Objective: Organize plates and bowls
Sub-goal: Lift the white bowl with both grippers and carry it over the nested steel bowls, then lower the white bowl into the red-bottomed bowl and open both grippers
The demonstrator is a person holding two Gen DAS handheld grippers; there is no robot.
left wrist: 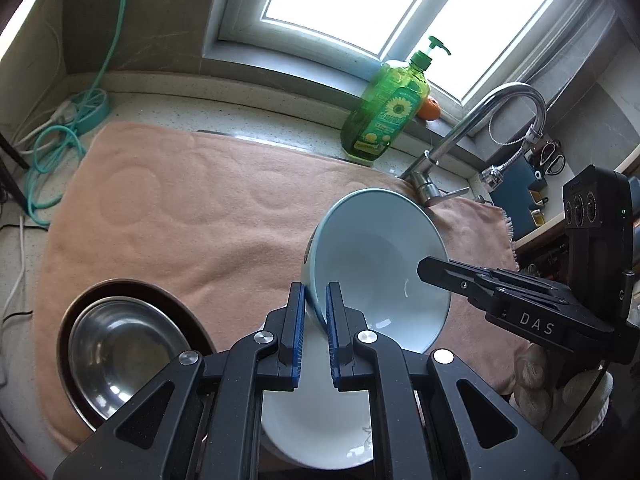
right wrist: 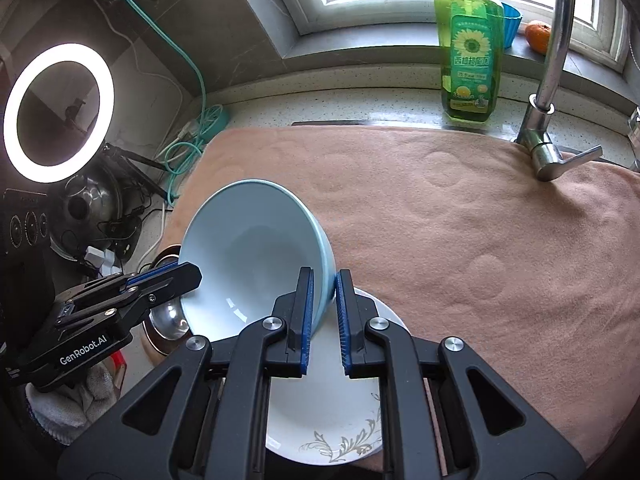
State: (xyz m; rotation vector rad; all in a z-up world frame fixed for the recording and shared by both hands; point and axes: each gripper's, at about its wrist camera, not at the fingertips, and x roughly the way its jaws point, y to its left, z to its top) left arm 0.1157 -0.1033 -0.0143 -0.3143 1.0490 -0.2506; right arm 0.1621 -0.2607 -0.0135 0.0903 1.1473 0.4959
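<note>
Care was the main need of this step, because the light blue bowl (left wrist: 380, 268) was carried by two tools at once. The left tool (left wrist: 316, 312) pinched the rim of the bowl on one side, with one blue pad inside the rim and one outside, and the right tool (right wrist: 323, 300) pinched the opposite rim in the same way. The bowl was tilted steeply, so that its opening looked to the side, and it hung just above a white plate with a grey leaf pattern (right wrist: 332, 420), which lay on the pink towel (right wrist: 460, 220) covering the table. I could not tell if the low edge of the bowl already touched the plate or was only very near to it. To the left of the plate stood a steel bowl (left wrist: 120, 344) inside a dark round dish (left wrist: 66, 322), so the stacking of the things seemed partly done. In my judgement the step in hand was to bring the blue bowl level and set it down on the white plate. To do this well, both tools should turn together and at the same speed, otherwise the smooth glazed rim might slip from one pair of pads. It would be safer to lower the bowl until its foot sits fully on the plate and only then to spread the tools, one after the other. The faucet (right wrist: 556, 80) and the green soap bottle (right wrist: 470, 52) stood well apart, at the back.
</note>
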